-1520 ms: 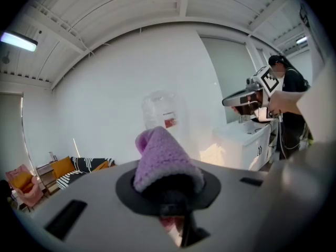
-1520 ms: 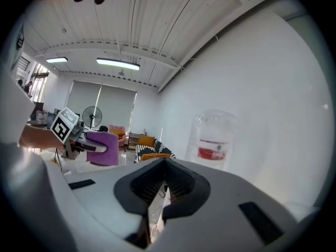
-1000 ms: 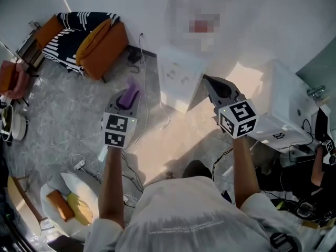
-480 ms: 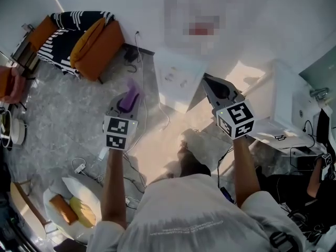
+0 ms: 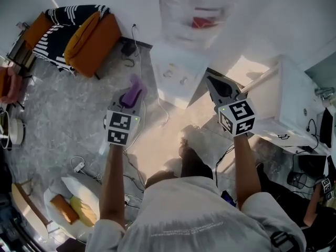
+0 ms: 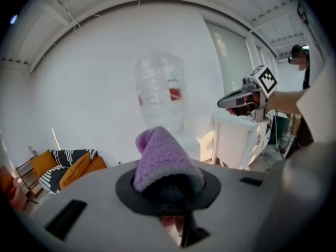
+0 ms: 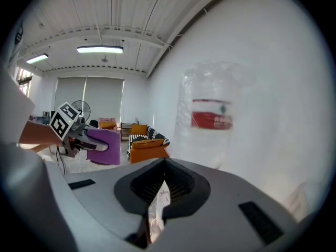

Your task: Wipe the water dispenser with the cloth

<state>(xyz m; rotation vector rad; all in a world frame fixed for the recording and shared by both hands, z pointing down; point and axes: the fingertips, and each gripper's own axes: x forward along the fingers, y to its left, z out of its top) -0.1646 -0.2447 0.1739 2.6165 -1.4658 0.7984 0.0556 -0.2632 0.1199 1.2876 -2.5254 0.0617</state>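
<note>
The purple cloth (image 5: 132,92) is pinched in the left tongs (image 5: 128,105), bunched into a soft peak that sticks up past the jaw tips. In the left gripper view the cloth (image 6: 165,159) fills the space between the jaws, which are closed on it. The cloth is held in the air, left of the water dispenser (image 5: 176,73) and apart from it.

The water dispenser is a white cabinet standing on the floor (image 5: 68,109) against a white wall, with a clear bottle (image 5: 193,16) bearing a red label upside down on top. The left gripper view shows the bottle (image 6: 160,93) straight ahead behind the cloth.

The right tongs (image 5: 211,83) are held beside the dispenser's right side, jaws closed together with nothing between them, as the right gripper view (image 7: 157,193) shows. That view also takes in the bottle (image 7: 210,119) close ahead and the cloth (image 7: 102,147) off to the left.

A white cupboard (image 5: 286,101) stands to the right of the dispenser. An orange sofa (image 5: 92,41) with a black-and-white striped throw sits farther left along the wall, and cables trail over the grey marbled floor.
</note>
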